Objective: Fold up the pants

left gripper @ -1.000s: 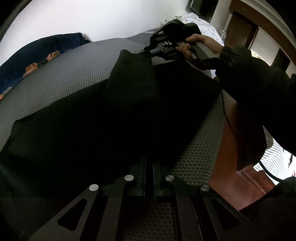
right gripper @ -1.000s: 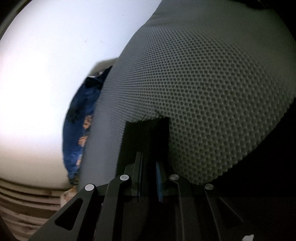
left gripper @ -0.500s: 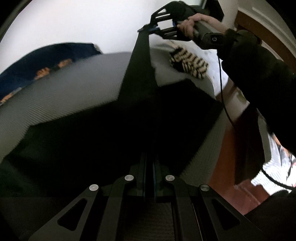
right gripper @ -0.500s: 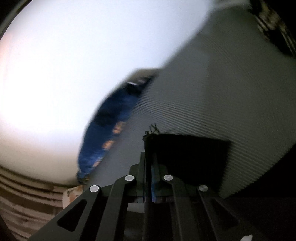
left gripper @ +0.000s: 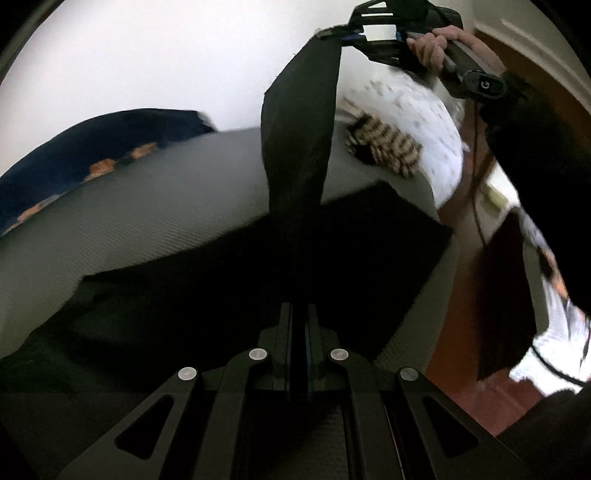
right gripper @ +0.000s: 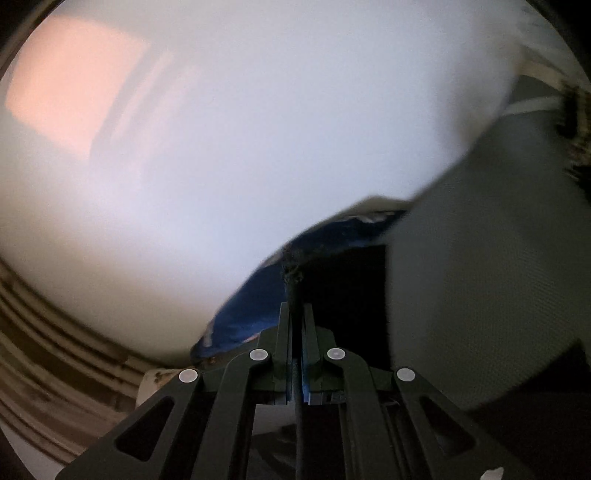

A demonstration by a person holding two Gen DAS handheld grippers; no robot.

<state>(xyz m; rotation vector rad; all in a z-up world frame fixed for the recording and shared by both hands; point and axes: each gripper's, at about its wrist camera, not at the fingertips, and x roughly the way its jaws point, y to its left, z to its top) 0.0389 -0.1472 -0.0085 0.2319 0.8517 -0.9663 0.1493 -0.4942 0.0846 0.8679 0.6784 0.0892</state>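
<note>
Black pants (left gripper: pixel 258 273) lie spread on a grey mesh-covered bed (left gripper: pixel 155 206). My left gripper (left gripper: pixel 298 310) is shut on the near edge of the pants, low over the bed. My right gripper (left gripper: pixel 334 35), seen at the top of the left wrist view, is shut on the hem of one pant leg (left gripper: pixel 299 129) and holds it high, so the leg hangs stretched. In the right wrist view the right gripper (right gripper: pixel 297 310) pinches the frayed black hem (right gripper: pixel 343 291).
A dark blue patterned pillow (left gripper: pixel 92 155) lies at the bed's far left. A white pillow (left gripper: pixel 424 122) and a striped cloth (left gripper: pixel 384 147) lie at the far right. A white wall (right gripper: pixel 258 129) stands behind. The bed's right edge drops to a reddish floor (left gripper: pixel 458 332).
My right gripper has lifted the pant leg hem from the bed surface high into the air. The leg now hangs taut. My left gripper keeps its hold on the near edge.
</note>
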